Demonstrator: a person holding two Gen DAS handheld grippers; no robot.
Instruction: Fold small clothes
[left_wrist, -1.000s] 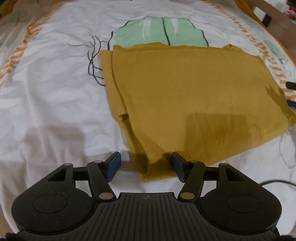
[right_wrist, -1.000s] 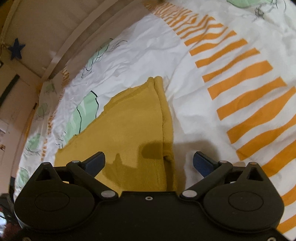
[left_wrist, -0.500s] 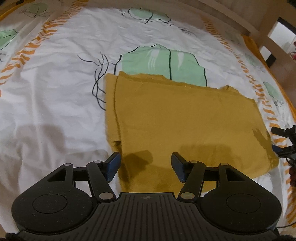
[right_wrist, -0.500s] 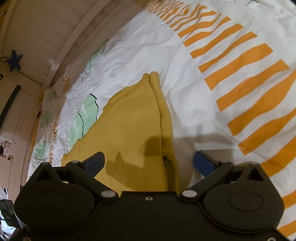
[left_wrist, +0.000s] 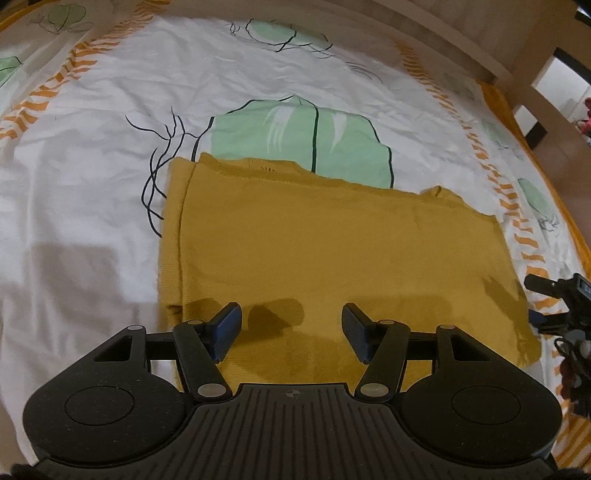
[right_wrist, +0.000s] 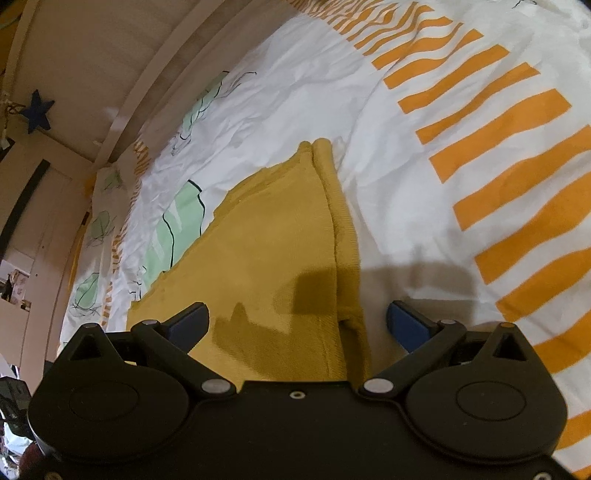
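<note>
Here we have the mustard garment (left_wrist: 332, 258) lying flat on the bed sheet (left_wrist: 85, 206), partly over a green leaf print (left_wrist: 295, 140), and it already looks folded at least once, since a doubled layer shows along its left edge. Starting at the left, our left gripper (left_wrist: 291, 330) hovers over the near edge of the cloth, close to the near-left corner, with its jaws spread wide and nothing between them. To do the next fold well, we judge that we should bring these jaws down on the near-left corner and catch every layer there at once, because the stepped edge suggests the lower layer sticks out past the upper one and could slip free. Moving right across the cloth, the surface is smooth and matte with a fine knit texture, only faintly creased, and its far edge is slightly uneven. At the right end, our right gripper (right_wrist: 297, 325) straddles the garment's right edge, jaws likewise wide and empty, one finger above the cloth and the other above the bare sheet. We would close it on that doubled hem at the same moment as the left, lift both corners level, and carry them towards the far edge so the edges meet squarely.
</note>
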